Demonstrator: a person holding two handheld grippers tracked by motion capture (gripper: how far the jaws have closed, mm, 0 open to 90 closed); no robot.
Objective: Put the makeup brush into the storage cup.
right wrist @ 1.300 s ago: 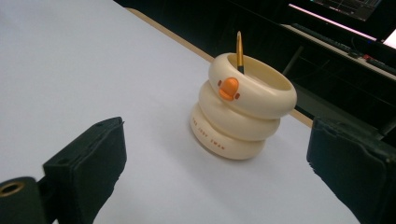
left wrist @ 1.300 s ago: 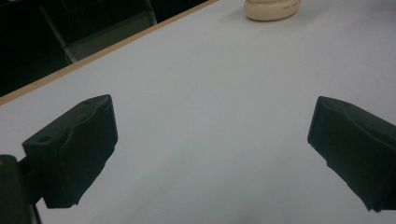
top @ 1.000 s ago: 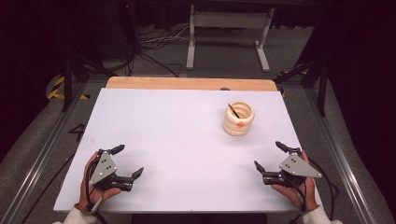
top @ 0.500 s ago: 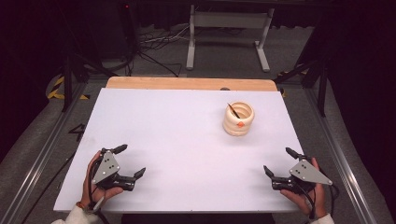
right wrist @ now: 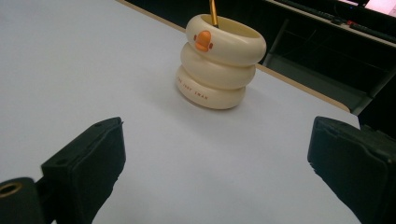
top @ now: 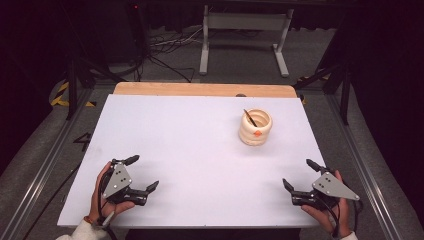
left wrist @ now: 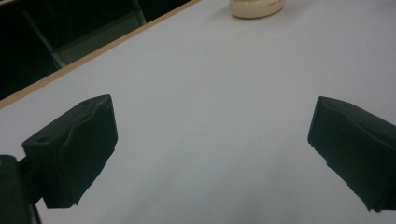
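Since a second ago the right gripper [top: 300, 177] has slid outward and toward the person, away from the duck pen holder [top: 255, 127], while the left gripper [top: 142, 173] has barely shifted.

From the high view, the cream pen holder, built like three stacked rings with an orange duck bill on its side, stands upright on the white table [top: 200, 150]. A pencil [top: 250, 118] leans inside it. The left gripper lies well apart from the holder, down toward the near left corner, its jaws spread wide and holding nothing. The right gripper sits nearer the holder but also well apart, close to the near right corner, jaws likewise spread and empty.

In the left gripper view, the two black jaws stand far apart over bare white surface, and the base of the holder [left wrist: 256, 8] shows far off at the top edge.

In the right gripper view, the jaws are again wide with nothing between them, and the holder [right wrist: 219, 63] stands ahead, upright, with the yellow pencil [right wrist: 213, 10] rising from its mouth.

By these pictures the work has not really begun: neither claw touches the holder or pencil. Left to do, most likely, is a reach to the holder by the right gripper, then a grasp of it or of the pencil.
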